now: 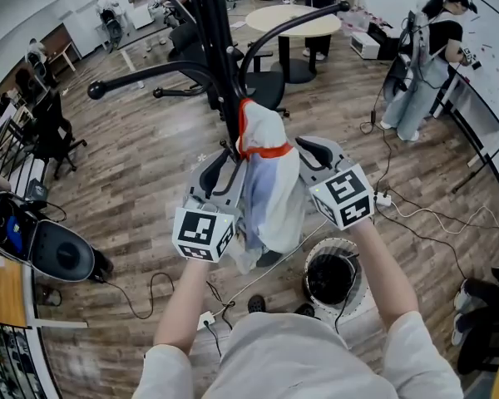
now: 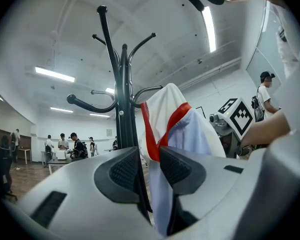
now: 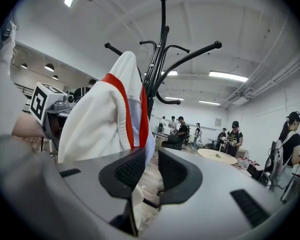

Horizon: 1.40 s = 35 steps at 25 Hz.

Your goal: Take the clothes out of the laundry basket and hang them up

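Flanking the garment [image 1: 270, 181] hung on the coat stand [image 1: 216, 40], left gripper [image 2: 150, 158] and right gripper [image 3: 152, 160] show released fingers

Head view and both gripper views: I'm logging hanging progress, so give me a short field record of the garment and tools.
garment: white with red trim, draped on the coat stand
left tool: jaws apart, cloth between them, unpinched
right tool: jaws apart, cloth edge beside one pad
hang step: looks done
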### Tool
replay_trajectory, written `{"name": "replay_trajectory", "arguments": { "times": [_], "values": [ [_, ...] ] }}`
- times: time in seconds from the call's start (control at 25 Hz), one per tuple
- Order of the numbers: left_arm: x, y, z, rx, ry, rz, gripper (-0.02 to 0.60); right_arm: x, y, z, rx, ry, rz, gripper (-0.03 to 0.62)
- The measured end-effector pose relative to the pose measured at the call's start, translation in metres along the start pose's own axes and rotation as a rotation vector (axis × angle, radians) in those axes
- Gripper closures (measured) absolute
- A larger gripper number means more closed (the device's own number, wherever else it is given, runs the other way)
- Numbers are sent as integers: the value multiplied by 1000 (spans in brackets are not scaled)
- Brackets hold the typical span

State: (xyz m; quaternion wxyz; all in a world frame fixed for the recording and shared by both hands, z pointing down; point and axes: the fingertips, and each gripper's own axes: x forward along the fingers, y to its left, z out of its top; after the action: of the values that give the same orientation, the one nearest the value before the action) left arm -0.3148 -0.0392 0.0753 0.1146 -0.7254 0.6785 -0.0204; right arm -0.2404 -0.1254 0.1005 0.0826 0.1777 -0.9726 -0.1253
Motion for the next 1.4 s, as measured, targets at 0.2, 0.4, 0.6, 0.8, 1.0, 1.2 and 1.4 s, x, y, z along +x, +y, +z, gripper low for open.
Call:
{"name": "replay_trajectory", "arguments": {
  "times": [0.2, 0.4, 0.6, 0.8, 1.0, 1.2, 1.4],
  "values": [
    [-10, -2, -4, -27, -13, 10, 446, -8, -2, -6, 3, 8, -13, 505],
    [-14, -4, -8, -40, -4, 10, 446, -12, -7, -13, 19, 18, -27, 505],
    [-18, -5, -8, -54, -14, 22, 446, -19, -9, -13, 29, 6, -30, 510],
    [-18, -7, -5, -45, -8, 37, 440, -23, -14, -9, 41, -9, -33, 519],
    [-21, -3, 0, -62, -34, 52, 440, -24, -15, -7, 44, -15, -30, 520],
    [-26, 6, 8, -78, -78, 71, 440, -22, -14, -7, 41, -14, -30, 520],
    [-28, 7, 14, -78, -95, 74, 440, -24, -15, -8, 42, -15, -32, 520]
  ]
}}
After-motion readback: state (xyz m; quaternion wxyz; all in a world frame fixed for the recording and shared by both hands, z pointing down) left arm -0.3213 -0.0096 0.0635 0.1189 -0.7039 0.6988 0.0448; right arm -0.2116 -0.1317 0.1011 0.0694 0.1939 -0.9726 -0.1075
